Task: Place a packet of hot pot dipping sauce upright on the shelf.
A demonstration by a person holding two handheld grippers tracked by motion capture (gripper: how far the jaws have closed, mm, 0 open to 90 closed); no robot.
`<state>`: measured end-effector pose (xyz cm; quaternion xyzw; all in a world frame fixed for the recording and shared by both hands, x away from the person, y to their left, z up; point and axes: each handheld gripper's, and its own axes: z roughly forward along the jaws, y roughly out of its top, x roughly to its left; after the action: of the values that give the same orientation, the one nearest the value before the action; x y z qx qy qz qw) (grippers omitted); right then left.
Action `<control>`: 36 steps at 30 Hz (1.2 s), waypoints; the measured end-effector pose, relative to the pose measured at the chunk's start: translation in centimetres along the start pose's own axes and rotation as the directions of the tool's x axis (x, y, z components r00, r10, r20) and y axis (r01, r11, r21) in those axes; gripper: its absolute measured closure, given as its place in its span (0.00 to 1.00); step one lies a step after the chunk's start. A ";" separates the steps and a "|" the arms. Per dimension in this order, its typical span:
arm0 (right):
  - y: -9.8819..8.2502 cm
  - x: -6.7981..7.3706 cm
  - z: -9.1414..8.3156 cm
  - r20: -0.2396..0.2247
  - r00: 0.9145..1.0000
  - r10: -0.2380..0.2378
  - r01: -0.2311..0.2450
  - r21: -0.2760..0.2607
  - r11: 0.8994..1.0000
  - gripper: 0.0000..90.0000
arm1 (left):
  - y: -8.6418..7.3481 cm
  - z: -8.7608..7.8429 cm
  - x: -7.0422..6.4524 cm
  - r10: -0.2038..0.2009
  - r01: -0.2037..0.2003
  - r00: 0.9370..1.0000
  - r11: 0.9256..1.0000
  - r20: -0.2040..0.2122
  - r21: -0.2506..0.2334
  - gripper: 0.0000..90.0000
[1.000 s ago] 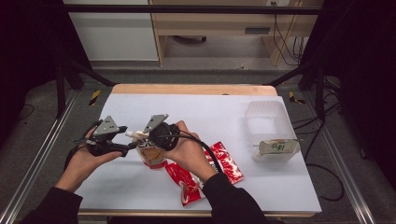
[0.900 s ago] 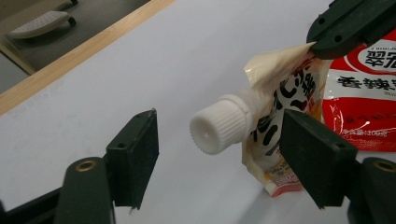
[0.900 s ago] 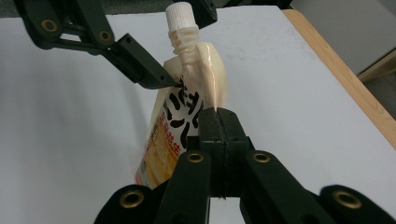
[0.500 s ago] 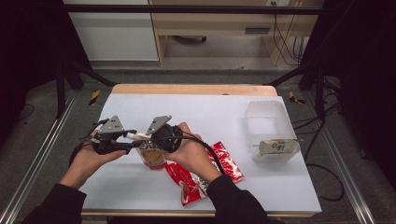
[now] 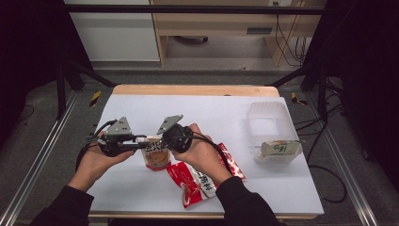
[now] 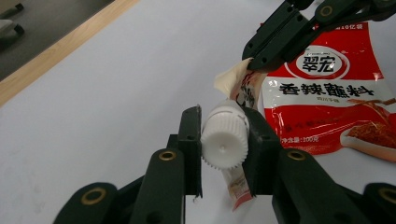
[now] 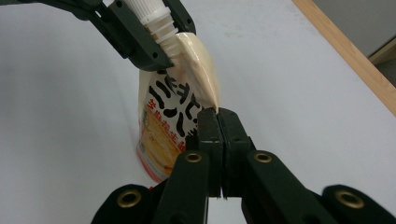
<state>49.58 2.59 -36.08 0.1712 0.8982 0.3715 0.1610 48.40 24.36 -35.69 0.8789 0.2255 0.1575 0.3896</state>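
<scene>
Left of centre in the high view, the soft, light spouted pouch [image 5: 156, 157] hangs between grippers: the left gripper [image 6: 223, 149] clamps its rigid white cap [image 6: 224, 142], the surest hold, while the right gripper [image 7: 218, 122] pinches its floppy upper corner.

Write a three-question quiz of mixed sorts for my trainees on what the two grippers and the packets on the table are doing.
1. True or false: the left gripper clamps the white cap of the spout pouch.
2. Which part of the pouch does the right gripper pinch? A the cap; B a top corner; C the bottom edge.
3. Fill in: the red packet lies on the ____, beside the pouch.

Key: 1 true; 2 B; 3 table.
</scene>
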 end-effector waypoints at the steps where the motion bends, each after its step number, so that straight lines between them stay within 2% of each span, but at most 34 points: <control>1: -0.1 -0.1 -0.1 -0.002 1.000 0.004 -0.004 -0.001 1.000 1.00 | 0.3 0.0 -0.1 0.007 -0.007 1.000 1.000 0.004 0.002 0.80; 9: -0.8 -0.7 -1.5 -0.023 1.000 0.021 -0.022 -0.027 0.999 0.98 | 2.7 -0.4 -0.8 0.076 -0.077 0.997 0.997 0.023 0.030 0.81; 13: -1.0 -0.9 -2.2 -0.036 0.999 0.020 -0.021 -0.037 0.999 0.96 | 3.4 -0.5 -1.1 0.094 -0.095 0.995 0.995 0.031 0.036 0.81; 18: -1.4 -1.2 -2.8 -0.041 0.999 0.020 -0.021 -0.021 1.000 0.86 | 3.8 -0.8 -1.4 0.112 -0.113 0.993 0.993 0.032 0.034 0.81; 19: -1.5 -1.3 -3.0 -0.048 0.999 0.018 -0.019 -0.013 1.000 0.80 | 3.8 -0.9 -1.5 0.114 -0.116 0.993 0.993 0.033 0.032 0.81; 25: -1.4 -1.4 -3.4 -0.031 0.999 -0.044 0.045 0.028 0.999 0.52 | 4.3 -1.4 -1.8 0.138 -0.139 0.989 0.990 0.052 0.023 0.81; 28: -0.9 -1.4 -3.3 -0.042 0.997 -0.072 0.074 0.054 0.996 0.43 | 4.6 -1.5 -2.1 0.150 -0.152 0.987 0.988 0.063 0.021 0.81; 33: 0.0 -1.2 -3.2 -0.081 0.992 -0.099 0.105 0.080 0.991 0.38 | 5.1 -1.3 -2.6 0.168 -0.170 0.982 0.985 0.084 0.013 0.81; 36: 0.3 -1.2 -3.0 -0.102 0.990 -0.101 0.111 0.101 0.989 0.44 | 5.2 -1.2 -2.8 0.174 -0.176 0.980 0.984 0.093 0.010 0.81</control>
<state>49.47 0.45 -33.61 0.1133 0.9313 0.3217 0.1277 46.92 20.54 -31.26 0.9051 0.1308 0.1487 0.3764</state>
